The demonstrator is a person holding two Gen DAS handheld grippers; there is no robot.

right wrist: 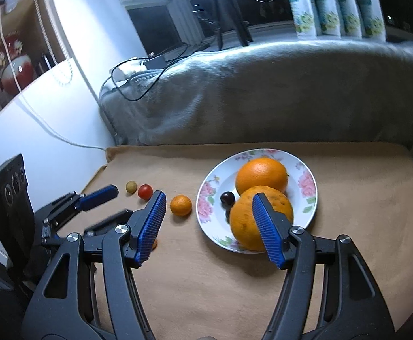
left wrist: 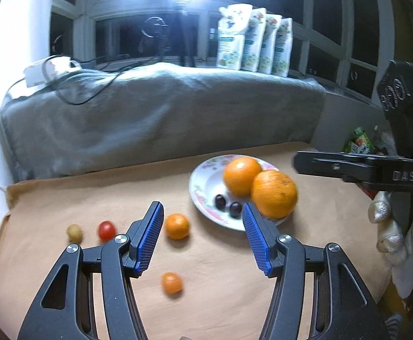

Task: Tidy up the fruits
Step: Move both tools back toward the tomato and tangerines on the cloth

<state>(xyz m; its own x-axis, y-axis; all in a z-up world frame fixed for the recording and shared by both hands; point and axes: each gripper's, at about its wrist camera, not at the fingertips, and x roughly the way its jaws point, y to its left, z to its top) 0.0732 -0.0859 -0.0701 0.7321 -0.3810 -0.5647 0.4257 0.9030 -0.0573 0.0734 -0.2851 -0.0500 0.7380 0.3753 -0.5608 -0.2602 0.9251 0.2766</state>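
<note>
A flowered white plate [left wrist: 206,182] [right wrist: 308,187] holds two big oranges [left wrist: 242,175] [right wrist: 261,175], the nearer one [left wrist: 274,194] [right wrist: 244,223] resting on the front rim. Two dark grapes [left wrist: 220,201] [right wrist: 227,197] lie beside them on the plate. Left of the plate on the tan cloth lie a small tangerine [left wrist: 177,226] [right wrist: 181,205], a red cherry tomato [left wrist: 106,230] [right wrist: 145,192] and a yellowish small fruit [left wrist: 74,233] [right wrist: 131,186]. A second small orange fruit [left wrist: 172,282] sits nearer. My left gripper [left wrist: 203,238] [right wrist: 107,209] is open and holds nothing. My right gripper [right wrist: 210,228] [left wrist: 362,167] is open, with one finger in front of the nearer orange.
A grey blanket-covered bulk [left wrist: 161,119] runs along the back edge of the cloth. Flowered packs [left wrist: 251,42] stand on the window sill, with cables and a tripod [right wrist: 229,8] nearby. A wall shelf [right wrist: 14,56] is at the left. A gloved hand [left wrist: 387,226] is at the right.
</note>
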